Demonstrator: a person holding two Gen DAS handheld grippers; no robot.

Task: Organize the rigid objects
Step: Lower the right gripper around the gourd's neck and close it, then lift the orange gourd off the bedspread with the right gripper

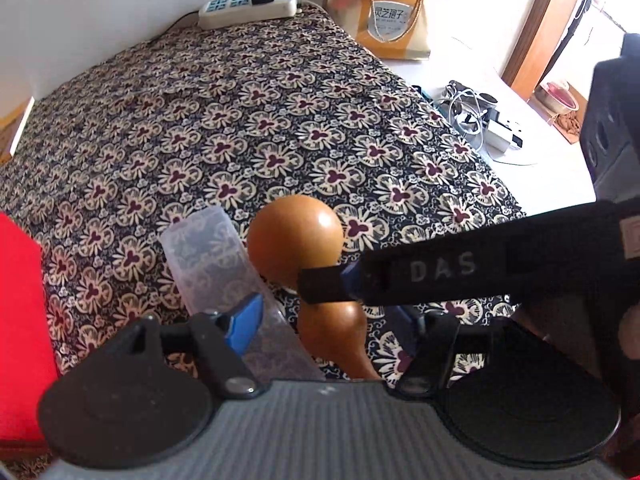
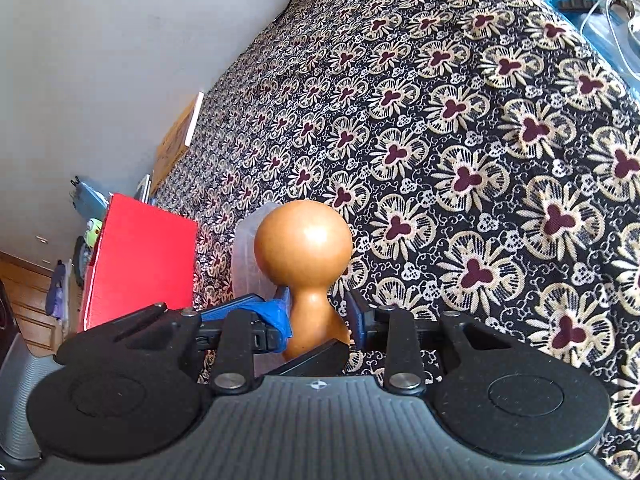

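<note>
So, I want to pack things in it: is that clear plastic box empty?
Looks empty: the floral cloth shows through the clear plastic box, nothing visible inside; its near end is blurred.

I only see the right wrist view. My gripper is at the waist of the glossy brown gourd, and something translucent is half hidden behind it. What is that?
Observer: A clear plastic rectangular container. In the left wrist view it lies tilted, right beside the gourd.
Operator: Is the left gripper anywhere near it?
Observer: Yes. The left gripper has its blue left finger against the container's side. I cannot tell whether it is gripping.
Operator: Anything past the far end of the floral cloth?
Observer: An orange paper gift bag stands on a white surface just beyond the cloth's far right corner.
</note>
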